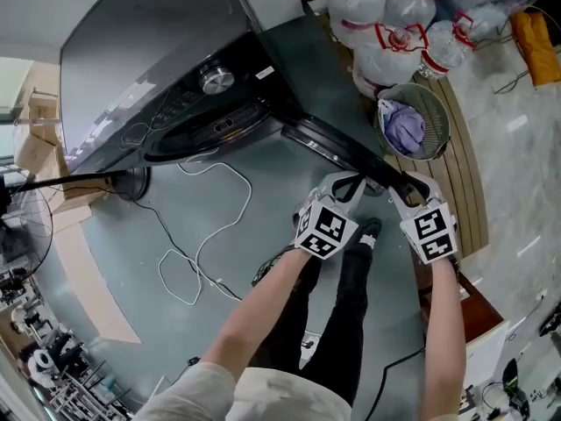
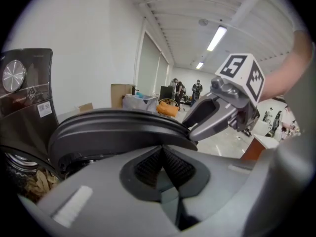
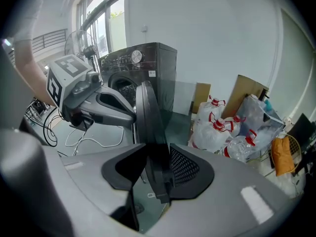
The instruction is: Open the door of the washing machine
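The washing machine door stands swung open, its edge clamped between the right gripper's fingers. The left gripper's fingers are pressed together just beside the door's rim. A round basket nearby holds purple cloth.

door of washing machine standing wide open
Dark grey front-loader is sitting on the floor, silver dial on its top panel. Round, dark-rimmed door is hanging upright from its hinge side, swung well clear of the drum opening and showing edge-on in the right gripper view.
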Motion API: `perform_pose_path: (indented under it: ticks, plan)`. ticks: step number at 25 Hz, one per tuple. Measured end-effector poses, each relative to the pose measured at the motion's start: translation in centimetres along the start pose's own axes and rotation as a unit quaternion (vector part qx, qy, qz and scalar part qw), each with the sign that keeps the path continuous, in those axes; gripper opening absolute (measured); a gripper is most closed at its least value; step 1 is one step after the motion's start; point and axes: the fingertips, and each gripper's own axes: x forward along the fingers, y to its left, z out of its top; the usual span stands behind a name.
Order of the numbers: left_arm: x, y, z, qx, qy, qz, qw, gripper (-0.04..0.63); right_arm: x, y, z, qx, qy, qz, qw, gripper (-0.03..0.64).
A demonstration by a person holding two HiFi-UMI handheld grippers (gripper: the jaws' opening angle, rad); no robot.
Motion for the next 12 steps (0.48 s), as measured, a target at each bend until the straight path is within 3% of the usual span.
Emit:
perform_pose_path:
  ticks: [12]
  plan:
    - [3.5, 1.5, 2.6, -0.055, -0.006, 0.065, 0.9964, 0.055, 1.1, -5.0, 1.3, -0.053, -0.002, 0.032, 0.998, 0.132]
